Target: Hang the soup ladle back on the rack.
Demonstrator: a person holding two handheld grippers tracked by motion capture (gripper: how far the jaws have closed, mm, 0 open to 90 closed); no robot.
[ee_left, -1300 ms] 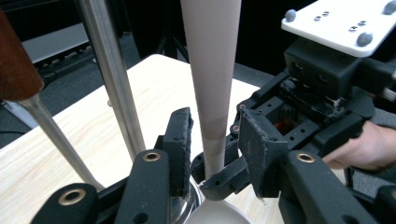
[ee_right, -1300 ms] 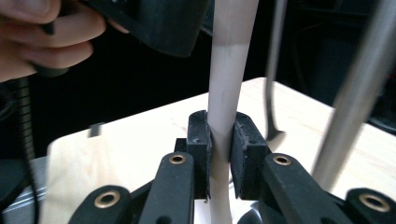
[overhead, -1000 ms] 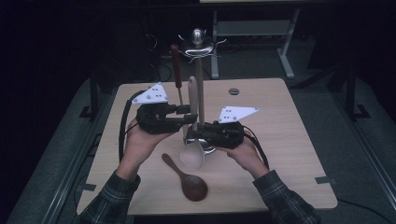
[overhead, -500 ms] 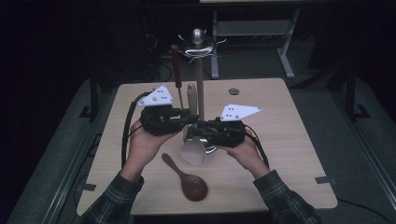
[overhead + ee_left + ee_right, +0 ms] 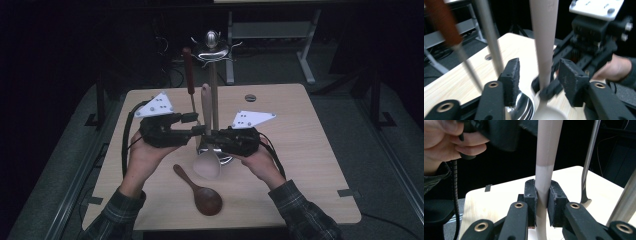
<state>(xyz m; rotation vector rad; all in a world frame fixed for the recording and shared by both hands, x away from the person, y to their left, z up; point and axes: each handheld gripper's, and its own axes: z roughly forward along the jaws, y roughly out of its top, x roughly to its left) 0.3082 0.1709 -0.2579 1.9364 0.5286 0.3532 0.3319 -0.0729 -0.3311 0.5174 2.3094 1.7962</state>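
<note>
Right gripper (image 5: 541,195) — clamped on the pale spoon (image 5: 546,157) handle, which stands upright. Left gripper (image 5: 539,75) — jaws apart, just opened, handle between them, untouched. Wooden spoon (image 5: 200,192) lies on the table (image 5: 310,165) at 6 o'clock.

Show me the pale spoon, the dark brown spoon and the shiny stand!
pale spoon (image 5: 207,164): high view, on its bowl.
dark brown spoon (image 5: 207,201): high view, on its bowl.
shiny stand (image 5: 214,102): high view, on its upright pole.
</note>
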